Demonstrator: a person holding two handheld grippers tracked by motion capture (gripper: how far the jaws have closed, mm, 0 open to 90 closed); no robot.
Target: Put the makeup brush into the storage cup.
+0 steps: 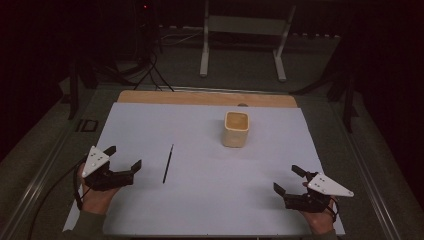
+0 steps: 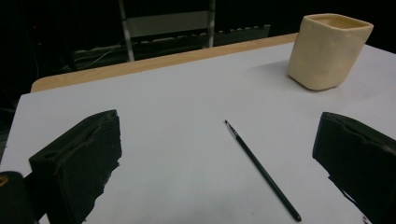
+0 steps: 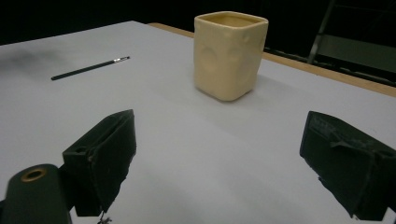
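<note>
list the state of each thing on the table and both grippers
cup: upright, open top, standing apart from the brush
paintbrush: lying flat on the white sheet, untouched
left gripper: open, holding nothing
right gripper: open, holding nothing

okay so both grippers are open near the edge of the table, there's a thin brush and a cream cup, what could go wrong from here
1. The paintbrush is very thin and lies flat on the white sheet; the left gripper, nearest it, may slide or roll it instead of pinching it.
2. The cream cup stands upright and unsupported; a sideways nudge from the right gripper could tip it.
3. The dim lighting may make the dark brush harder to line up on.
</note>
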